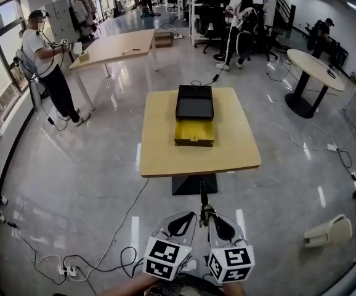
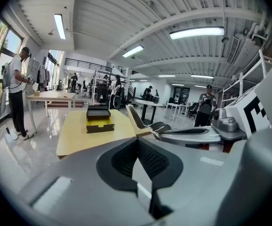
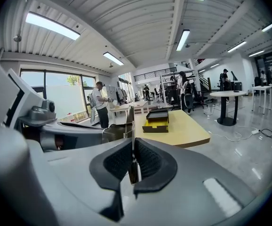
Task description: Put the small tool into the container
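Task barely started. You had the small tool (image 1: 203,197), spring-handled pliers by the look, pinched in the right hand-held gripper (image 3: 132,163), sticking out past its tips. The left hand-held gripper (image 2: 137,147) was pressed together, empty. Both were well short of the container (image 1: 194,113), which sat open on the desk (image 1: 239,147). Carrying and dropping in were left.

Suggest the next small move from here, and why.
Probably carry the right hand-held gripper forward toward the container. Its jaws are shut on the small tool, while the container sits on the table well ahead of both grippers.
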